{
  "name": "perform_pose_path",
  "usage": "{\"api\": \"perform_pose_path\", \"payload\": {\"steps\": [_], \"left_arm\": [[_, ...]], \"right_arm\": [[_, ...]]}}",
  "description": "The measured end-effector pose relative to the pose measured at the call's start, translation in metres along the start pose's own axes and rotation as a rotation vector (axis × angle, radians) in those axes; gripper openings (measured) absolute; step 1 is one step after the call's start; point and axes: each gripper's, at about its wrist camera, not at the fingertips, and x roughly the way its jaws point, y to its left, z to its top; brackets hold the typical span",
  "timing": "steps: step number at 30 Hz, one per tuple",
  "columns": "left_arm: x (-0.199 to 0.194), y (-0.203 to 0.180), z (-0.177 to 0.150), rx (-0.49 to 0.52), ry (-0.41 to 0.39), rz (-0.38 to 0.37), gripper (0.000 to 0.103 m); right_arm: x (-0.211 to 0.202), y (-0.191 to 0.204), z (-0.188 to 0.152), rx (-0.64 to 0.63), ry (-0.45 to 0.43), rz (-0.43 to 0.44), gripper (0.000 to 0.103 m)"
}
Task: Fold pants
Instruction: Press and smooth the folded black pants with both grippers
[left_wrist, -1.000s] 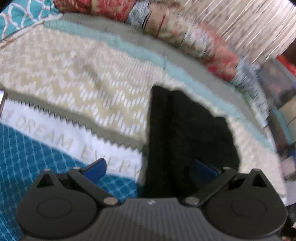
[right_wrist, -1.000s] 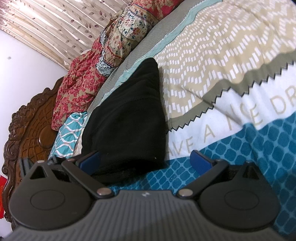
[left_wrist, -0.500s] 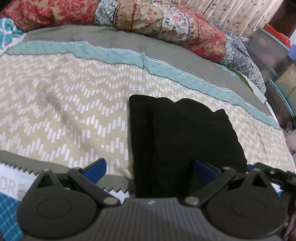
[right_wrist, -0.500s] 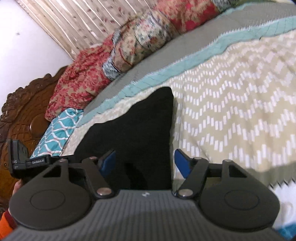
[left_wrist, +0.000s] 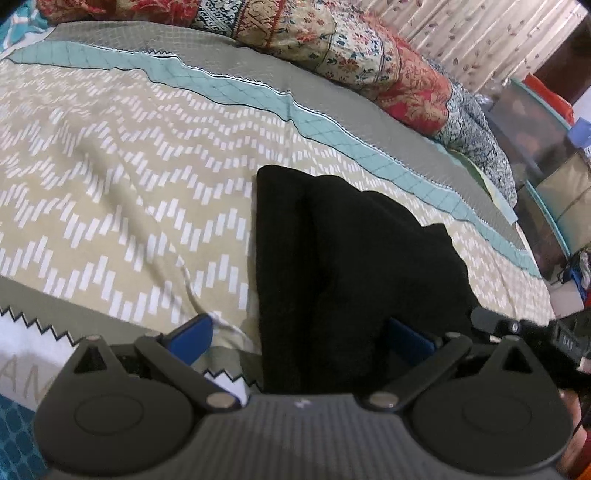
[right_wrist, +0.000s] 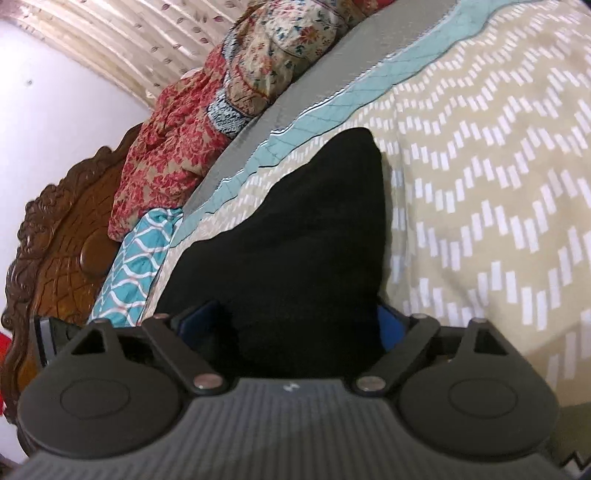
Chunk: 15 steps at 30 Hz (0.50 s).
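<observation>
Black pants (left_wrist: 351, 266) lie folded into a compact stack on the patterned bedspread (left_wrist: 129, 177). My left gripper (left_wrist: 299, 339) is open, its blue fingers straddling the near left edge of the stack. My right gripper (right_wrist: 295, 325) is open, low at the near end of the pants (right_wrist: 306, 251), with the black cloth filling the gap between its fingers. The right gripper's body shows at the right of the left wrist view (left_wrist: 535, 332), beside the pants. The near edge of the stack is hidden behind both gripper bodies.
Floral pillows (left_wrist: 351, 48) line the far edge of the bed. A carved wooden headboard (right_wrist: 55, 240) and a teal patterned cloth (right_wrist: 136, 266) lie left in the right wrist view. Storage boxes (left_wrist: 546, 147) stand beyond the bed at right.
Both grippers have moved forward over the bedspread to the near end of the folded pants. The right gripper's fingers have narrowed around the cloth. The pants have not moved.
</observation>
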Motion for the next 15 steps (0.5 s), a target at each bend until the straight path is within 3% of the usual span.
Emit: {"api": "perform_pose_path", "payload": {"steps": [8,11,15], "left_arm": [[-0.003,0.005,-0.007,-0.070,-0.047,-0.004,0.103],[-0.003,-0.003,-0.007,-0.048,-0.044,0.021,0.103],[-0.003,-0.007,-0.003,-0.016,0.001,-0.071,0.103]], "right_arm": [[0.001,0.003,-0.006,-0.012,-0.024,0.010,0.094],[0.001,0.004,-0.007,-0.014,-0.031,0.015,0.097],[0.005,0.009,-0.008,-0.024,-0.026,0.013,0.103]]}}
